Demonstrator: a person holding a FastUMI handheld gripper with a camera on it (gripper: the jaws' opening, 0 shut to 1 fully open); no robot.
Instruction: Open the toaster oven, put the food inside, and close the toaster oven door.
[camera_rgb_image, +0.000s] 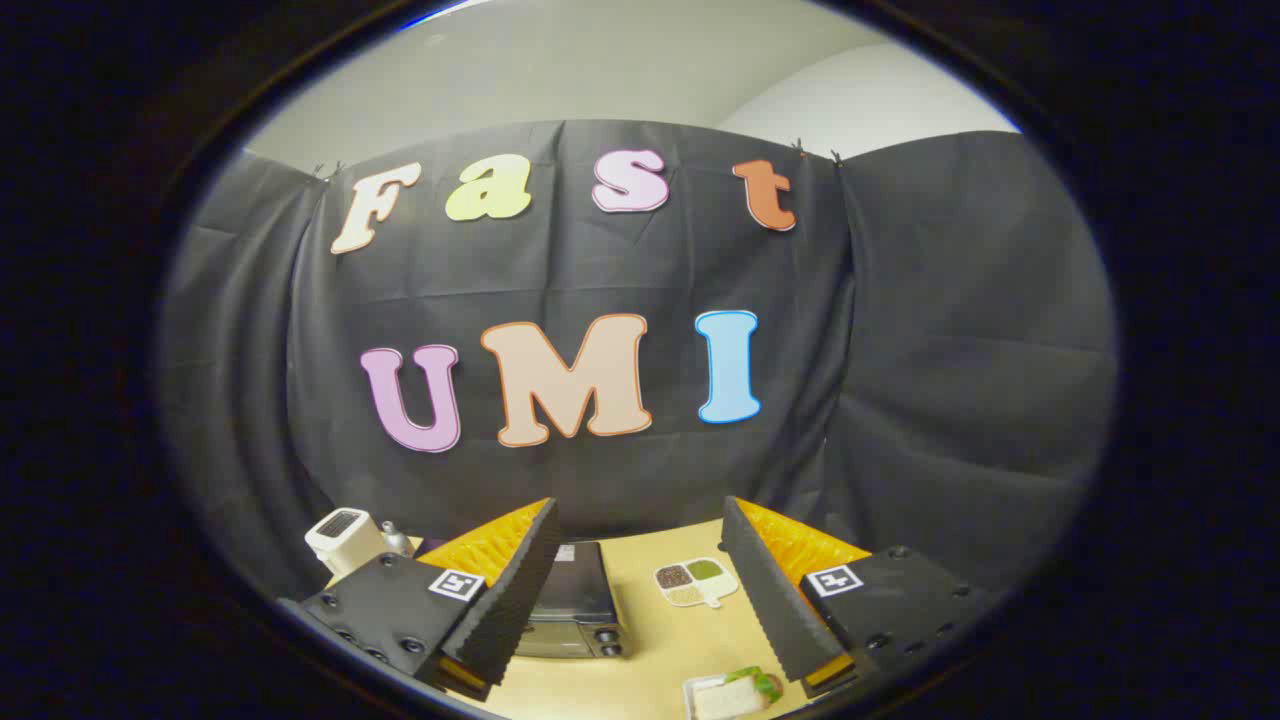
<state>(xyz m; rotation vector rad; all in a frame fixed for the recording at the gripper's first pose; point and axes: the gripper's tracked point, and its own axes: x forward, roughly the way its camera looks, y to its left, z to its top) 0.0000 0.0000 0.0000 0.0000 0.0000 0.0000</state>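
Gripper (640, 585) held high over the table (650, 640), jaws wide apart, nothing between them. Toaster oven (570, 600) sits below, half hidden behind the left finger; door state hard to tell. Sandwich (735, 692) on a tray, partly cut off, by the right finger. Sectioned dish (693, 581) beyond. White appliance (342, 537) at far left.

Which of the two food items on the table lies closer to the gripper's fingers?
The sandwich tray, lying by the open gripper; the three-compartment dish sits farther off, beside the toaster oven.
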